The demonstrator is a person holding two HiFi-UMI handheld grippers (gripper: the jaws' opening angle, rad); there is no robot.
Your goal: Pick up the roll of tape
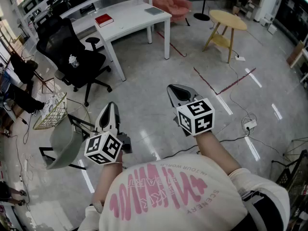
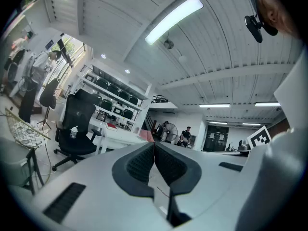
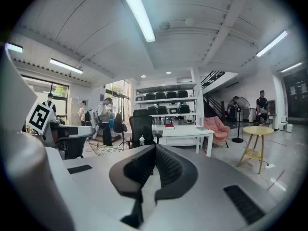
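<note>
My left gripper [image 1: 112, 105] and right gripper [image 1: 172, 88] are both clenched, pads pressed together with nothing between them, held side by side over bare floor [image 1: 144, 88]. No view shows me the roll of tape, so I cannot tell where it lies.

Ahead of my left gripper stands a black office chair [image 1: 72, 52] with a small bottle [image 1: 73, 60] on its seat. Beyond the chair is a white table [image 1: 130, 16] carrying a red book [image 1: 104, 19]. Nearer, on my left, a wire basket [image 1: 50, 110] leans beside a grey chair [image 1: 65, 143], just by my left gripper.

To the right of the table's near corner the floor is open as far as a round wooden side table [image 1: 227, 19] and a pink armchair [image 1: 171, 1] behind it. Red floor lines [image 1: 224, 88] cross that stretch. On my right a power strip [image 1: 250, 124] lies on the floor, its cable trailing back towards me.
</note>
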